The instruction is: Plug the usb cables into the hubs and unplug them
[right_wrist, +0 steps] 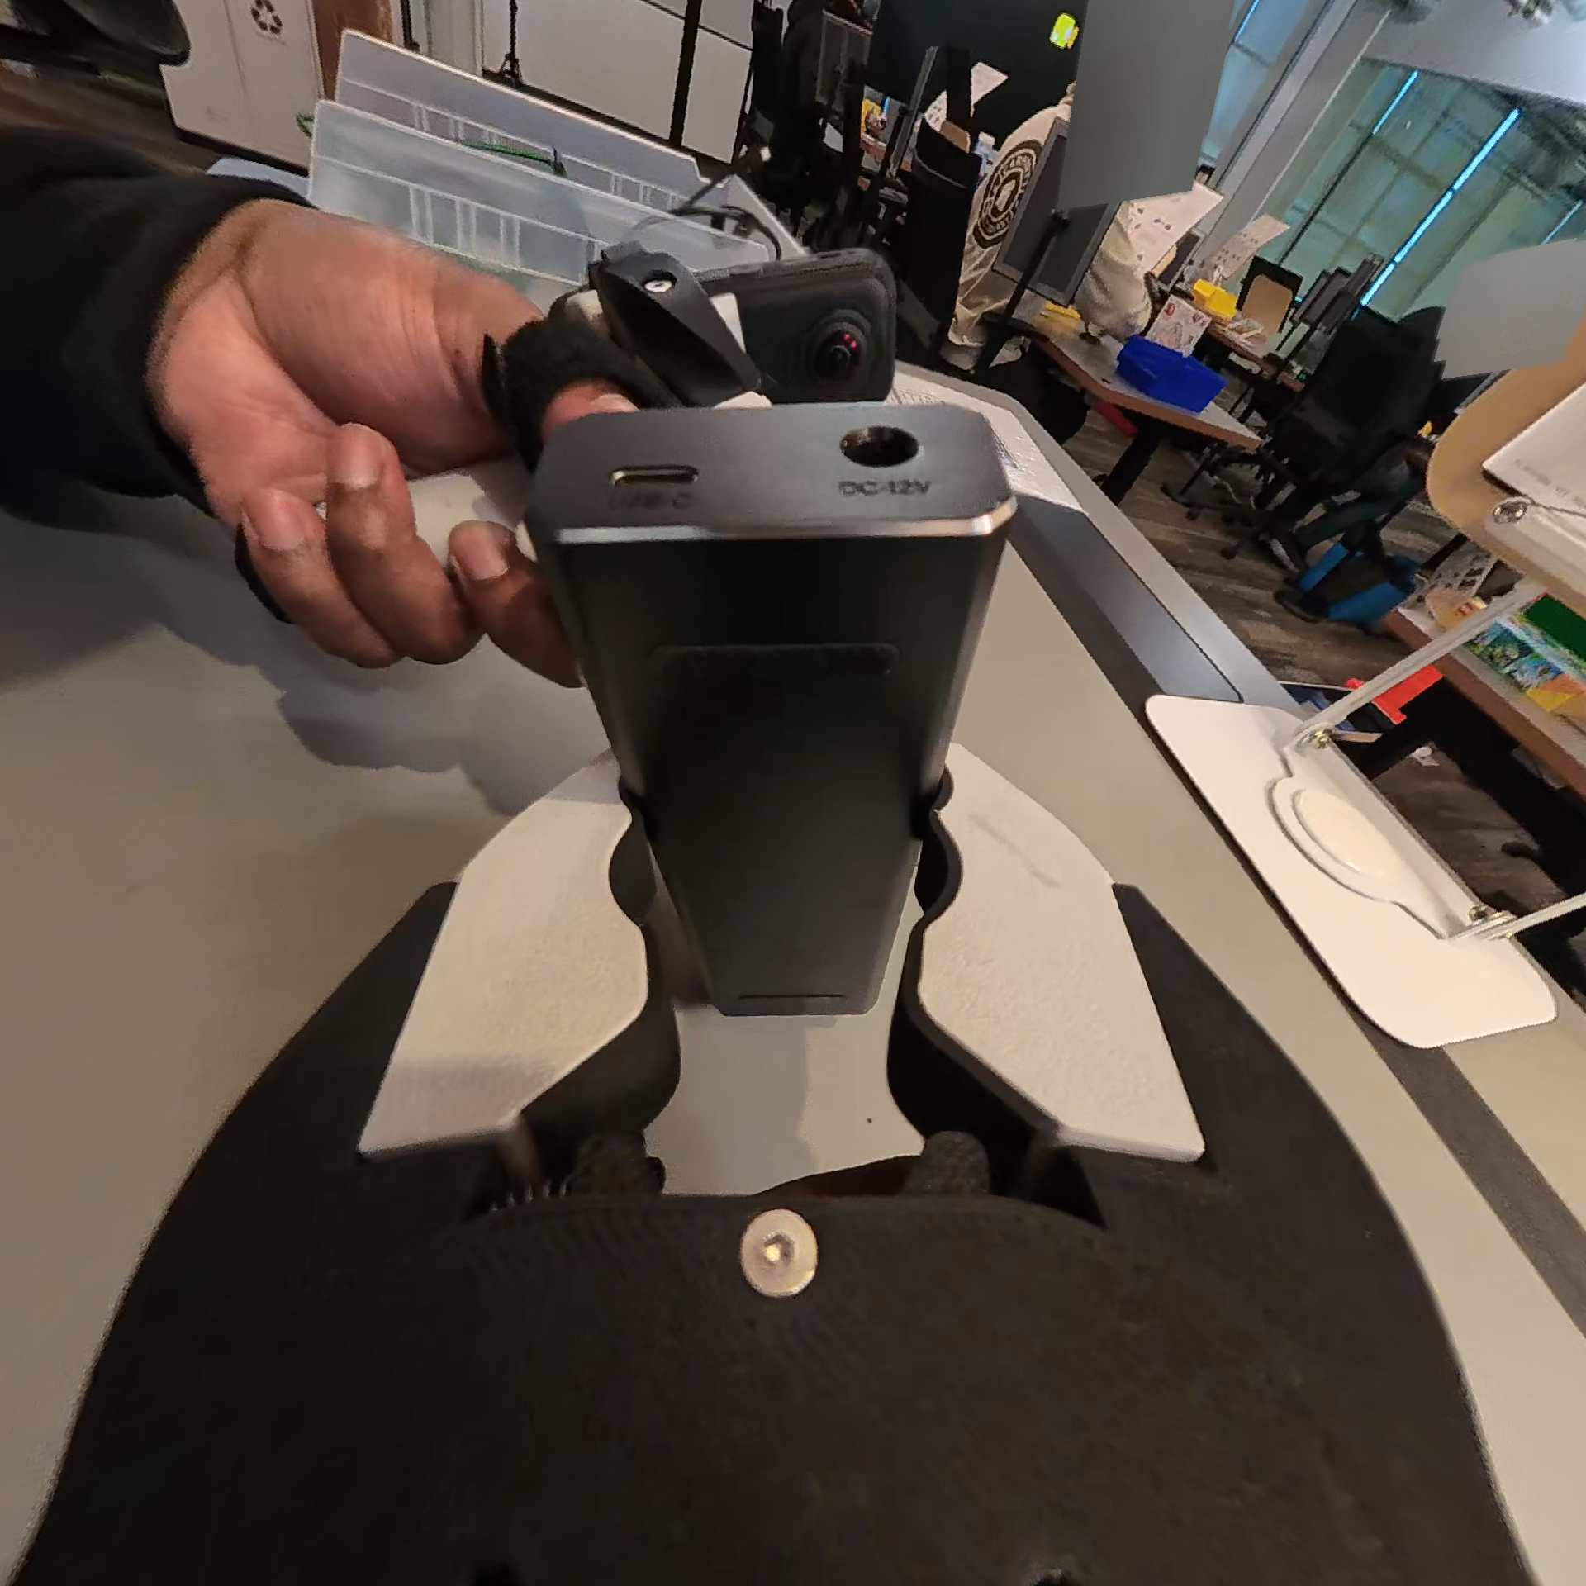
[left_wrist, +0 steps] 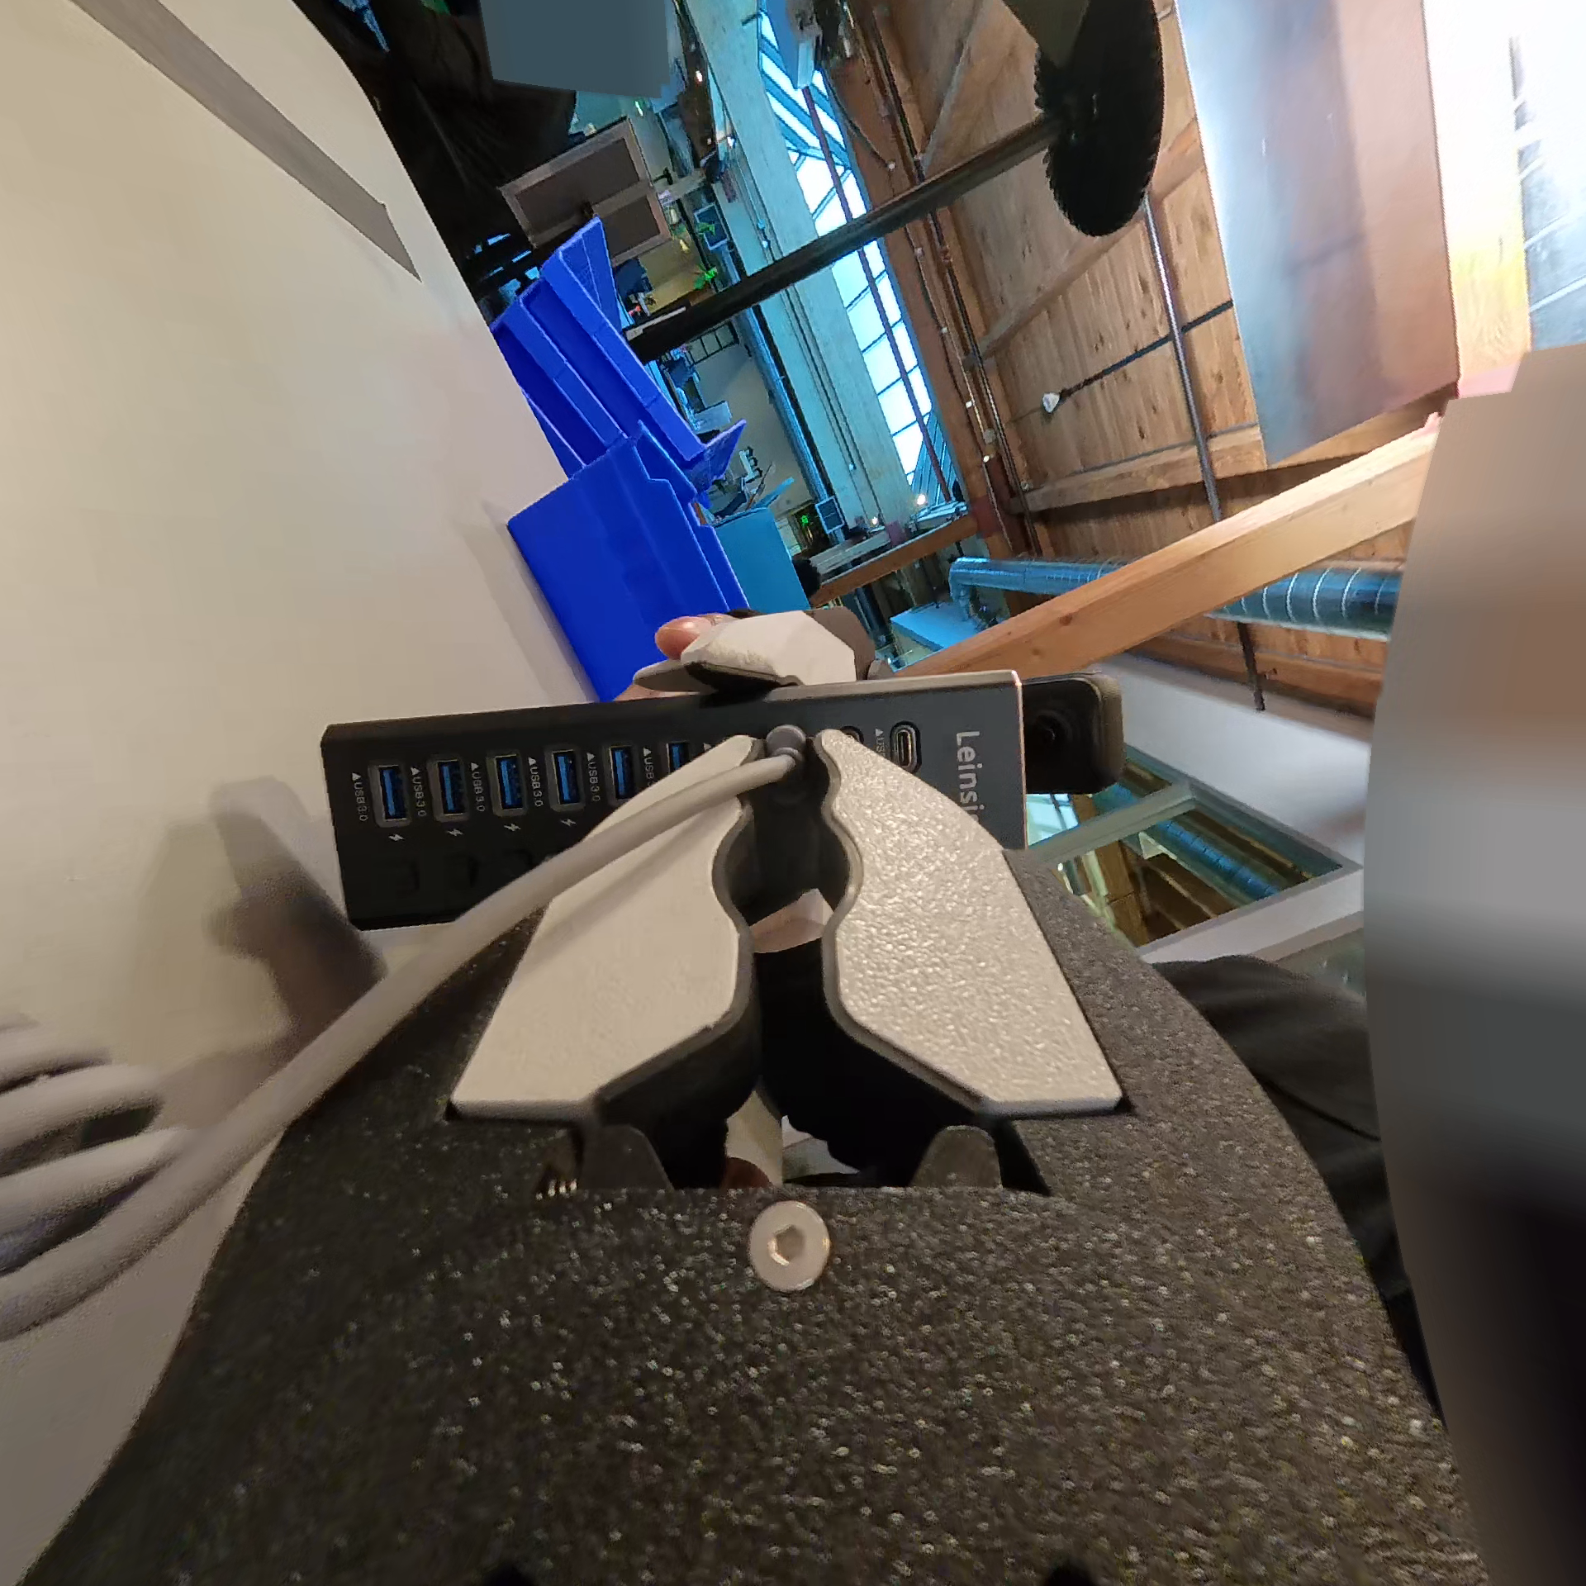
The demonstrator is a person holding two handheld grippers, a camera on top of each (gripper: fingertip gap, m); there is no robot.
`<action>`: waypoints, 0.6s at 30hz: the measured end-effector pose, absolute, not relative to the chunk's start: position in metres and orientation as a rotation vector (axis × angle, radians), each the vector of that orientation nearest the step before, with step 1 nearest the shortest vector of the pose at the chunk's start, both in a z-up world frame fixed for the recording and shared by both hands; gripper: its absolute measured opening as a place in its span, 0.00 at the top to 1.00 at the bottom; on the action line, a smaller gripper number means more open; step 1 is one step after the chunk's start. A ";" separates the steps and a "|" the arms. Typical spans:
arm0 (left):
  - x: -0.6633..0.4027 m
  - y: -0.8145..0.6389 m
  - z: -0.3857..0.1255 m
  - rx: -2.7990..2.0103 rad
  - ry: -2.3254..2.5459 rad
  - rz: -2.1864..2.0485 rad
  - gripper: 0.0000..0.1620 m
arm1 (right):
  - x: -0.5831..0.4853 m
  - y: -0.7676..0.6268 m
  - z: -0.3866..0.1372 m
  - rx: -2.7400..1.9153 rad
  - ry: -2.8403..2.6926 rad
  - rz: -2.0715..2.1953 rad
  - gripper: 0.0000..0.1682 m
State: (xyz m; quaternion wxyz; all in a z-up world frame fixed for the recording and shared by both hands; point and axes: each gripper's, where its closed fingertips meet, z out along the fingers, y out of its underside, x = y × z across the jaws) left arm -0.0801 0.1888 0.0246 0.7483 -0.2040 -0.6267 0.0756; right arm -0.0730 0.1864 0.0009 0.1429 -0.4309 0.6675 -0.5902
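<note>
My right gripper [right_wrist: 785, 798] is shut on a dark metal USB hub [right_wrist: 772, 687] and holds it above the table, one end face toward the camera. In the left wrist view the hub [left_wrist: 515, 798] shows its row of blue ports, with a right gripper finger [left_wrist: 764, 656] on its far edge. My left gripper [left_wrist: 785, 764] is shut on the plug end of a grey USB cable [left_wrist: 481, 910], pressed against the hub's port face. The fingers hide whether the plug sits in a port. The cable trails off to the lower left.
Blue bins [left_wrist: 609, 489] stand on the white table [left_wrist: 214, 515] behind the hub. Clear plastic bins [right_wrist: 515, 189] sit at the table's far side. A white stand base [right_wrist: 1339, 858] lies at the table's right edge. A hand [right_wrist: 326, 412] holds the left gripper behind the hub. Left and right tips are no more than a few centimetres apart.
</note>
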 end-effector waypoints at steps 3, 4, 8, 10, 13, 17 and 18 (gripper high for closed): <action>-0.079 0.192 0.022 -0.529 -1.402 0.212 0.95 | -0.073 0.188 -0.002 -1.313 1.952 -1.690 0.65; -0.079 0.192 0.020 -0.547 -1.417 0.233 0.94 | -0.074 0.187 -0.004 -1.327 1.969 -1.690 0.65; -0.079 0.191 0.020 -0.534 -1.423 0.243 0.94 | -0.073 0.186 -0.005 -1.337 1.976 -1.728 0.65; -0.077 0.194 0.022 -0.498 -1.382 0.165 0.94 | -0.072 0.188 -0.003 -1.363 1.950 -1.749 0.65; -0.076 0.195 0.021 -0.491 -1.358 0.122 0.94 | -0.070 0.190 -0.003 -1.391 1.951 -1.734 0.65; -0.077 0.195 0.016 -0.549 -1.407 0.202 0.95 | -0.072 0.189 -0.009 -1.430 1.994 -1.714 0.65; -0.077 0.196 0.017 -0.540 -1.392 0.184 0.94 | -0.072 0.189 -0.008 -1.425 1.981 -1.717 0.65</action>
